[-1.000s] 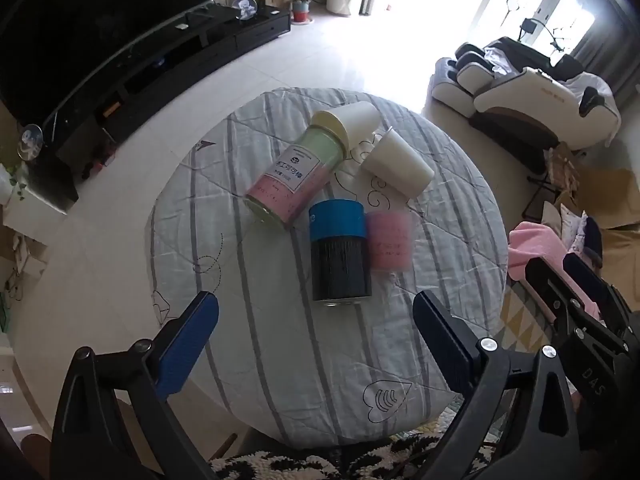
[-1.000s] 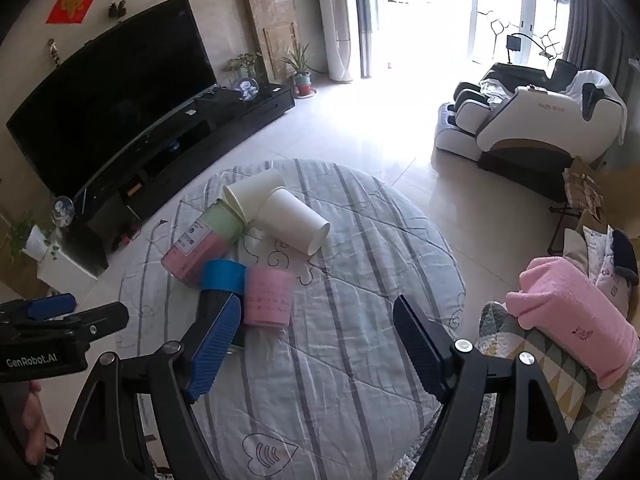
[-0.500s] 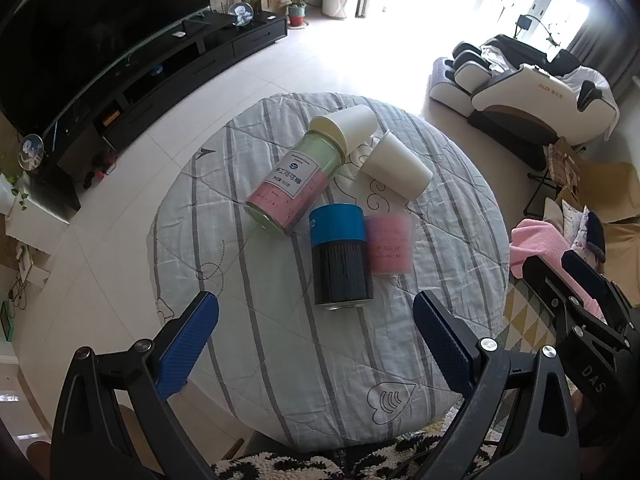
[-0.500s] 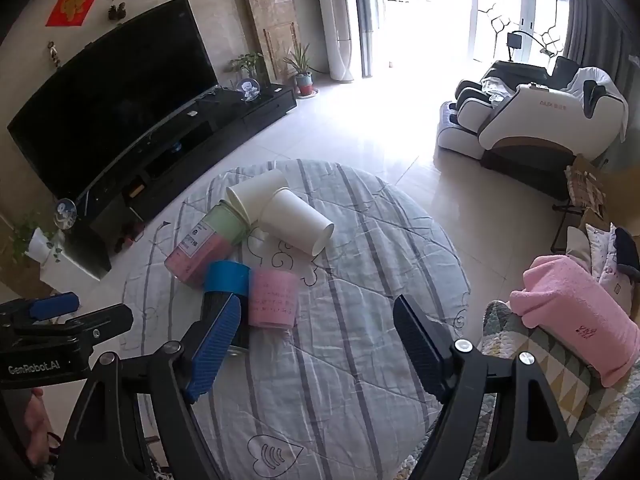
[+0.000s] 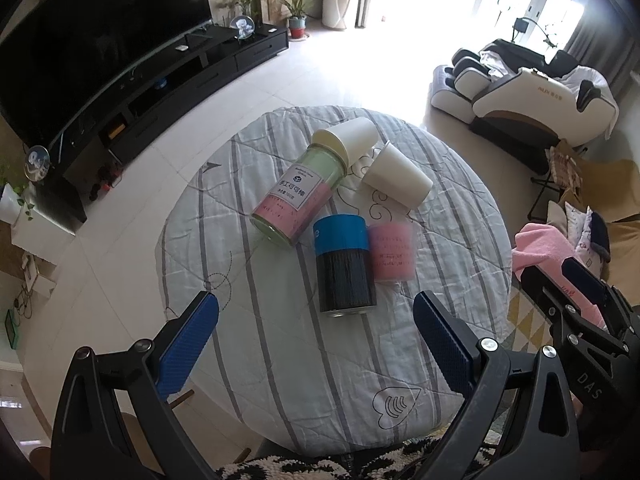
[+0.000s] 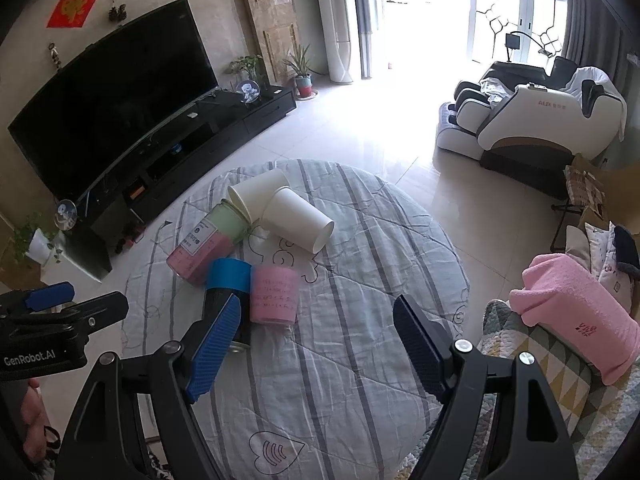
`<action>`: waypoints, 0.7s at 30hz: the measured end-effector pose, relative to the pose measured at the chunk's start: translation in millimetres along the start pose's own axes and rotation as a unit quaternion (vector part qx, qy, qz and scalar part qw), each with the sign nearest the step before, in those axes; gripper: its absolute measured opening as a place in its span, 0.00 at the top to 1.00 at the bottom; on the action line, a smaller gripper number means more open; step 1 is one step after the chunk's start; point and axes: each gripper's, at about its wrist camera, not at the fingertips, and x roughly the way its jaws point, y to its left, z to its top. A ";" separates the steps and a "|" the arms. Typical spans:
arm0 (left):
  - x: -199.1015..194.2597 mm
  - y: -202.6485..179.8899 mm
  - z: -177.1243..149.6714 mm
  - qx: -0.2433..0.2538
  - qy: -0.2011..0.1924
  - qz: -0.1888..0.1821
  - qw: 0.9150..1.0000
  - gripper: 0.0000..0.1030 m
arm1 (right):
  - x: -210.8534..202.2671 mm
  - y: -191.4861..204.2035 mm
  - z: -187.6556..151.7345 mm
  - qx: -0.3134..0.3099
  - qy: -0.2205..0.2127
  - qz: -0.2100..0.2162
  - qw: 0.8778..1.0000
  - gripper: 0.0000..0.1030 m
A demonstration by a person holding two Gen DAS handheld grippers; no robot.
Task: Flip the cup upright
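Observation:
Two white paper cups lie on their sides on the round table [image 5: 448,248]: one [image 5: 396,180] [image 6: 298,220] with its mouth toward the right, the other [image 5: 352,140] [image 6: 256,196] behind it against a jar. A pink cup [image 5: 391,252] [image 6: 275,294] lies beside a black can. My left gripper [image 5: 316,344] is open and empty, above the table's near side. My right gripper [image 6: 316,350] is open and empty, above the table's near right part. Both are well short of the cups.
A green-and-pink jar [image 5: 300,196] and a black can with a blue cap [image 5: 344,268] lie next to the cups. A TV stand [image 6: 188,140] is on the left, a massage chair [image 6: 532,116] at the back right, and a pink towel [image 6: 576,312] on a seat to the right.
Both grippers have risen and tilted slightly, so the table sits a little lower in both views. The cups and jars have not moved. Both grippers stay open.

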 end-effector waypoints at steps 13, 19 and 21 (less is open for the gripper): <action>-0.1 -1.4 0.7 0.004 0.002 0.000 1.000 0.03 | 1.2 -5.2 -0.3 0.012 0.000 -0.004 1.000 0.22; 6.1 -1.8 -0.1 0.007 0.009 0.001 1.000 0.03 | 3.6 -5.3 -1.1 0.012 0.004 -0.004 1.000 0.22; 8.7 -1.8 0.4 0.007 0.013 0.001 1.000 0.03 | 5.4 -6.0 -1.5 0.013 0.006 -0.004 1.000 0.22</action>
